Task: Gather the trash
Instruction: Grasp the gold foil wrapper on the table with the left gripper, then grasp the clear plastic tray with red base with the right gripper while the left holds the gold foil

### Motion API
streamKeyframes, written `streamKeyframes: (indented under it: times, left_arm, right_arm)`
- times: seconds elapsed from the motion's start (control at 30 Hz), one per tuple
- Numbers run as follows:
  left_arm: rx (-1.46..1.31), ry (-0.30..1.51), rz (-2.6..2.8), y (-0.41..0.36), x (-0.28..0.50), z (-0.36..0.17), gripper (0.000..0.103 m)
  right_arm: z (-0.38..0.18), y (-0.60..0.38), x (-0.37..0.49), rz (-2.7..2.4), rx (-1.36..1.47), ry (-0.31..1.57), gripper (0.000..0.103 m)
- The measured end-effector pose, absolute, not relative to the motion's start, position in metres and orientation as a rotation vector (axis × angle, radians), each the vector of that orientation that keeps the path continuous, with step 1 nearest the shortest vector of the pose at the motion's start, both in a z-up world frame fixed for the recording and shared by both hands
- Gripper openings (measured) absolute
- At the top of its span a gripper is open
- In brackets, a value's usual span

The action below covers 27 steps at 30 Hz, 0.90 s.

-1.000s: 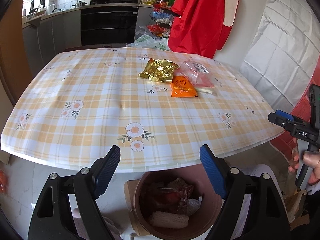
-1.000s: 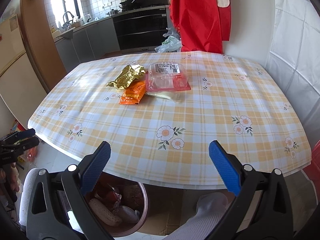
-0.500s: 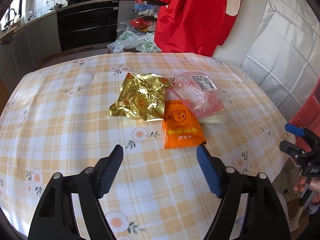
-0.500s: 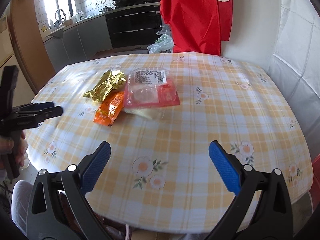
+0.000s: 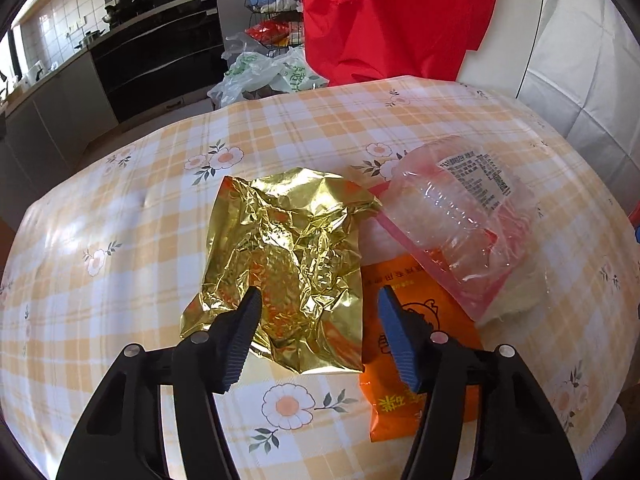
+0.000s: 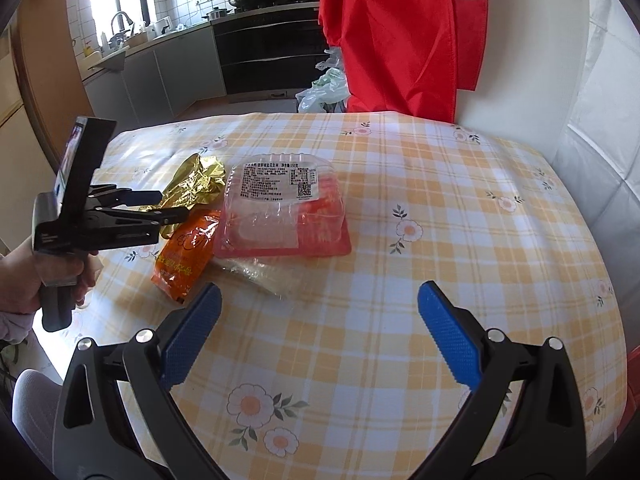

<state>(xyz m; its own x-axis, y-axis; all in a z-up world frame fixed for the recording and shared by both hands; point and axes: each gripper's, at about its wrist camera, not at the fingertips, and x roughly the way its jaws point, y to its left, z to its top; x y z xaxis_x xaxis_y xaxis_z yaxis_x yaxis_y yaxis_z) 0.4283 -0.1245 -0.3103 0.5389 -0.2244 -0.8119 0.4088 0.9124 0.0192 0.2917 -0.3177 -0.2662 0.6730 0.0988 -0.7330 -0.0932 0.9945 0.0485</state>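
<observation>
A crumpled gold foil wrapper (image 5: 288, 260) lies on the yellow plaid tablecloth (image 5: 120, 240). To its right lie an orange snack packet (image 5: 404, 360) and a clear plastic clamshell box (image 5: 460, 216) with a pink base. My left gripper (image 5: 318, 316) is open, its jaws low over the near end of the gold wrapper. In the right wrist view the left gripper (image 6: 170, 206) reaches in from the left over the gold wrapper (image 6: 196, 184), beside the orange packet (image 6: 186, 252) and the clamshell (image 6: 280, 208). My right gripper (image 6: 320, 320) is open and empty above the tablecloth.
A red garment (image 5: 384, 12) hangs behind the table's far edge. Plastic bags (image 5: 264, 72) lie on the floor by a dark oven (image 5: 160, 52). A white quilted wall (image 6: 600, 80) is to the right.
My left gripper has moved forward from the table edge and the bin to right over the gold wrapper. My right gripper has also moved forward over the table. Both stay open.
</observation>
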Motion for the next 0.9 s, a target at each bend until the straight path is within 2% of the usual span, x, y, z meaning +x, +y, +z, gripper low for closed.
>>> streamKeyframes:
  times: [0.33,0.37,0.4,0.43,0.5,0.53,0.67,0.87,0.9]
  left_arm:
    - [0.166,0.955,-0.369,-0.124,0.443,-0.323,0.057]
    - [0.158,0.957,-0.374,-0.124,0.443,-0.323,0.053]
    - [0.144,0.959,-0.385,-0.123,0.442,-0.323,0.038]
    - [0.129,0.967,-0.393,-0.121,0.443,-0.323,0.032]
    - [0.113,0.959,-0.396,-0.118,0.441,-0.321,0.029]
    - [0.103,0.954,-0.400,-0.114,0.440,-0.319,0.023]
    - [0.080,0.919,-0.414,-0.102,0.432,-0.307,0.017]
    - [0.028,0.856,-0.418,-0.076,0.415,-0.286,0.014]
    - [0.012,0.845,-0.413,-0.070,0.413,-0.283,0.010]
  right_arm:
    - [-0.279,-0.310,0.307,0.125,-0.004,0.851,0.097]
    - [-0.280,-0.308,0.309,0.129,-0.007,0.856,0.097]
    - [-0.282,-0.305,0.312,0.131,-0.012,0.861,0.097]
    - [-0.282,-0.304,0.315,0.135,-0.017,0.863,0.097]
    - [-0.283,-0.296,0.322,0.149,-0.043,0.859,0.097]
    - [-0.284,-0.291,0.326,0.156,-0.066,0.859,0.097]
    - [-0.289,-0.273,0.344,0.173,-0.136,0.878,0.097]
    - [-0.295,-0.232,0.373,0.185,-0.241,0.879,0.097]
    - [-0.297,-0.224,0.380,0.171,-0.258,0.880,0.097]
